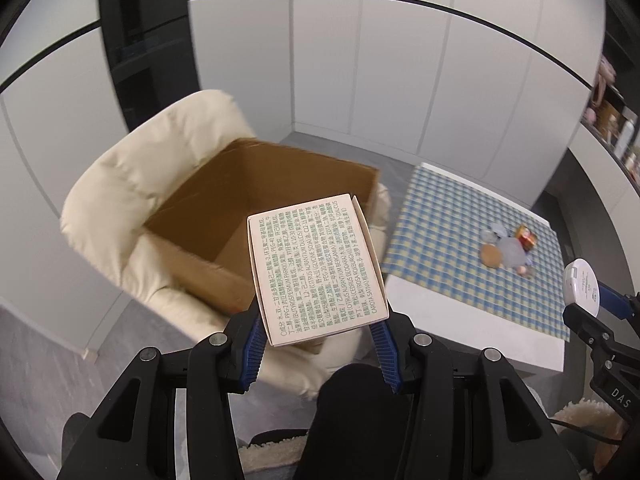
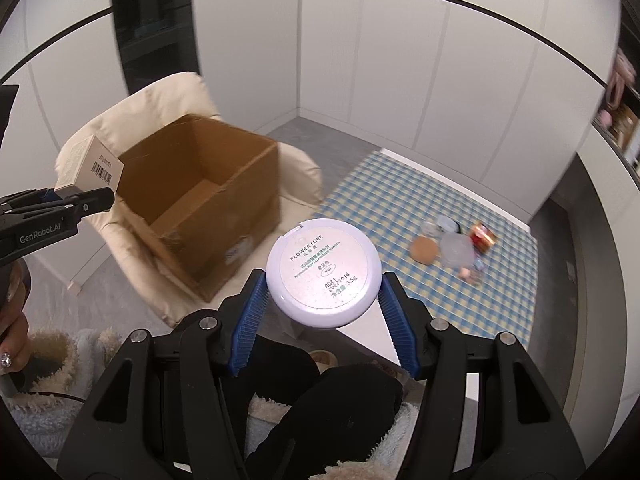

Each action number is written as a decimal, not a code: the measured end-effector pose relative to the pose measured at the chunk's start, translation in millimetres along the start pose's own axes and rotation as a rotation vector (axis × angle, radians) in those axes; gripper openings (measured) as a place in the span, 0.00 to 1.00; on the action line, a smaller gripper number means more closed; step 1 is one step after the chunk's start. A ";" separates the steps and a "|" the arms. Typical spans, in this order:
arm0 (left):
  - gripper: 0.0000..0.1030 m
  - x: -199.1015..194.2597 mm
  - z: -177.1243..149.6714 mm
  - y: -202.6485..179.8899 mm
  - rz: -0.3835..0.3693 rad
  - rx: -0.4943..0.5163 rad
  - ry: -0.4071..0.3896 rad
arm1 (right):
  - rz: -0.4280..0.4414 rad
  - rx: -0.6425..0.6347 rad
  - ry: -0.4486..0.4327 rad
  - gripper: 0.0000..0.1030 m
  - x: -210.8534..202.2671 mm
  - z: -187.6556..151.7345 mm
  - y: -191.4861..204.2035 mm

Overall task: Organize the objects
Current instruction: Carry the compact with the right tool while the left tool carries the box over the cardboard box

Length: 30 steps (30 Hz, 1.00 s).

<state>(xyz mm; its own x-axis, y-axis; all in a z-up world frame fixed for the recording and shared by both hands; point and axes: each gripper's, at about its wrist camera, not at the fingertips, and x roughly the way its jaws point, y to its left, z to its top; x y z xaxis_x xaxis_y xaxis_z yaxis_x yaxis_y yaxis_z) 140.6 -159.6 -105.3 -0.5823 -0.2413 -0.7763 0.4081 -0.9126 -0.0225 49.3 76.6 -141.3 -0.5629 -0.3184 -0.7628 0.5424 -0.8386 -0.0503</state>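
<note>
The left gripper [image 1: 320, 320] is clenched on a pale carton box [image 1: 316, 264] printed with small ingredient text; its blue pads [image 1: 252, 344] press on the two lower sides of the box, and the lower end of the box is hidden between them. In the right wrist view only a corner of this box with a barcode shows at the left edge.

The right gripper [image 2: 323, 296] is grasping a round white powder compact [image 2: 323, 272] labelled FLOWER LURE, its underside turned to the camera. The lower rim of the compact is cut off behind the blue fingers [image 2: 248, 320].

An open cardboard box [image 2: 208, 196] stands on the seat of a cream padded armchair [image 1: 132, 184], and its front wall is blurred. Its inside looks bare as far as the views reach.

A white table [image 1: 472, 320] carries a blue and yellow checked cloth [image 2: 400, 216]. Near the far right corner of the cloth lies a small heap of items [image 2: 456, 248]: a round tan pad, a pale bluish piece, something red and gold. They are blurred, and I cannot tell what each one is.

A fleece sleeve [image 2: 52, 360] shows at the lower left of the right wrist view.
</note>
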 end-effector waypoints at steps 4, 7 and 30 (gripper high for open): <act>0.47 -6.6 -6.1 25.1 0.036 -0.045 0.001 | 0.045 -0.044 -0.003 0.58 6.2 9.3 24.2; 0.47 -11.1 -9.9 41.5 0.064 -0.070 -0.001 | 0.081 -0.077 -0.007 0.58 8.7 14.3 42.3; 0.47 12.0 8.4 68.5 0.116 -0.157 0.023 | 0.191 -0.170 0.004 0.58 35.6 41.2 96.4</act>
<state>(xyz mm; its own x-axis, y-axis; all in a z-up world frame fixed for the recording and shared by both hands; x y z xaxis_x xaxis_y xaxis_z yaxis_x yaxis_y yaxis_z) 155.7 -227.8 -110.9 -0.5097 -0.3321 -0.7937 0.5772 -0.8161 -0.0291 55.9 -33.8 -146.7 -0.4378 -0.4617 -0.7715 0.7359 -0.6769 -0.0125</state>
